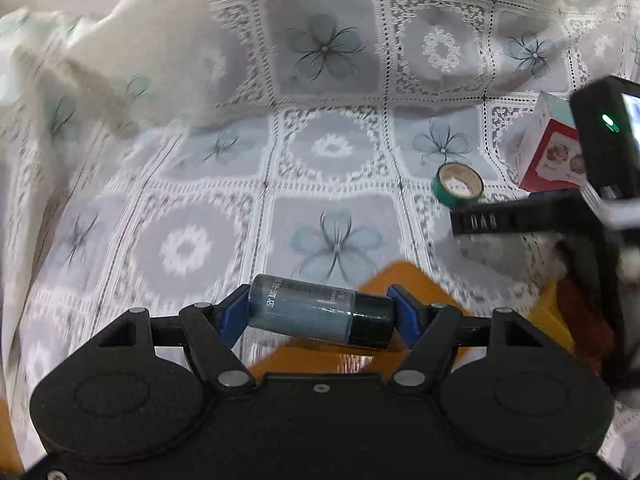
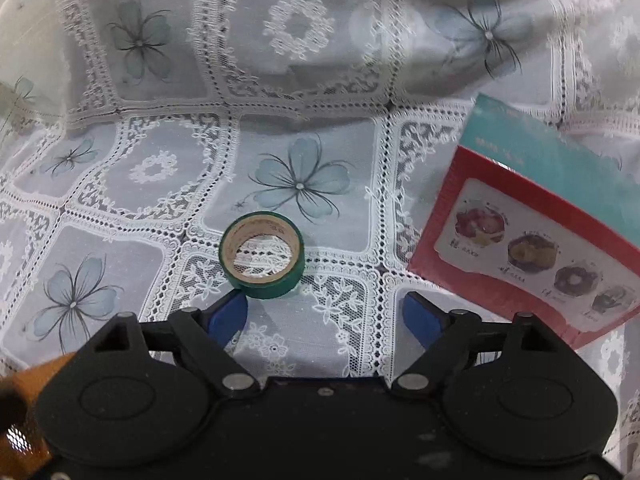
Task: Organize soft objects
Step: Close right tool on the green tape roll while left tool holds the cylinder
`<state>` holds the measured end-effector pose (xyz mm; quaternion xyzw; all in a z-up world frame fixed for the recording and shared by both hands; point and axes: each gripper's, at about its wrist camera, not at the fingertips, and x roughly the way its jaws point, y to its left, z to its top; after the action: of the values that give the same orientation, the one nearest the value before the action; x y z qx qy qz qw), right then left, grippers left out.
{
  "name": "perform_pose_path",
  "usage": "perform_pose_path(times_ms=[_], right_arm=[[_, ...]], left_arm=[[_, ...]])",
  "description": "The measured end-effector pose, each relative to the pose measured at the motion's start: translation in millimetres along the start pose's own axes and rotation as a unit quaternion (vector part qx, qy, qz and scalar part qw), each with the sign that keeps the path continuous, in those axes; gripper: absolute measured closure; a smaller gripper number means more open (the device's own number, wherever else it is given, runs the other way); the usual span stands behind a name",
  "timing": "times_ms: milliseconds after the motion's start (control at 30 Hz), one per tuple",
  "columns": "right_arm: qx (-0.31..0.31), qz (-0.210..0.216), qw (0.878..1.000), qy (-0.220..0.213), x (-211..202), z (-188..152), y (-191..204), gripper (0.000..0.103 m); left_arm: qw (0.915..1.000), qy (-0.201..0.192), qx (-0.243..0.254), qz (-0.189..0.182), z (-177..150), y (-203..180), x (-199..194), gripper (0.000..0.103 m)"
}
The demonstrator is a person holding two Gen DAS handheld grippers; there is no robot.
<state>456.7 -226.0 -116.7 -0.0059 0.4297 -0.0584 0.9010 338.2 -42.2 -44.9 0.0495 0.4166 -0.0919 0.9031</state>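
My left gripper (image 1: 320, 310) is shut on a small grey-blue bottle (image 1: 308, 308) with a black cap, held sideways between the blue pads above an orange container (image 1: 404, 280). My right gripper (image 2: 326, 314) is open and empty, low over the lace tablecloth. A green tape roll (image 2: 262, 254) lies just ahead of its left fingertip (image 2: 226, 314); the roll also shows in the left wrist view (image 1: 458, 184). A red and teal box (image 2: 532, 232) with food pictures lies to the right; it also shows in the left wrist view (image 1: 550, 148). The right gripper's body (image 1: 600, 184) shows at the right of the left wrist view.
A white lace tablecloth with blue flowers (image 2: 300, 184) covers the table and rises in folds at the back (image 1: 320, 48). A corner of the orange container (image 2: 24, 412) shows at the lower left of the right wrist view. Something red-brown (image 1: 580, 312) lies inside the container.
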Motion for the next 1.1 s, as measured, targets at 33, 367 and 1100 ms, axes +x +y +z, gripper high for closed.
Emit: perform_pose_path(times_ms=[33,367,1100], right_arm=[[0.006,0.009,1.000,0.007,1.9,1.6,-2.8,0.011],[-0.005,0.045,0.998,0.043,11.0,8.7,-3.8,0.000],[0.022,-0.002,0.997,0.078,37.8,55.3,44.2,0.012]], left_arm=[[1.0000,0.000,-0.002,0.002,-3.8,0.4,-5.0,0.036],[0.9997,0.008,-0.022,0.002,-47.6,2.0,-55.8,0.036],[0.9980,0.033,-0.021,-0.049,-98.0,-0.1,-81.0,0.036]])
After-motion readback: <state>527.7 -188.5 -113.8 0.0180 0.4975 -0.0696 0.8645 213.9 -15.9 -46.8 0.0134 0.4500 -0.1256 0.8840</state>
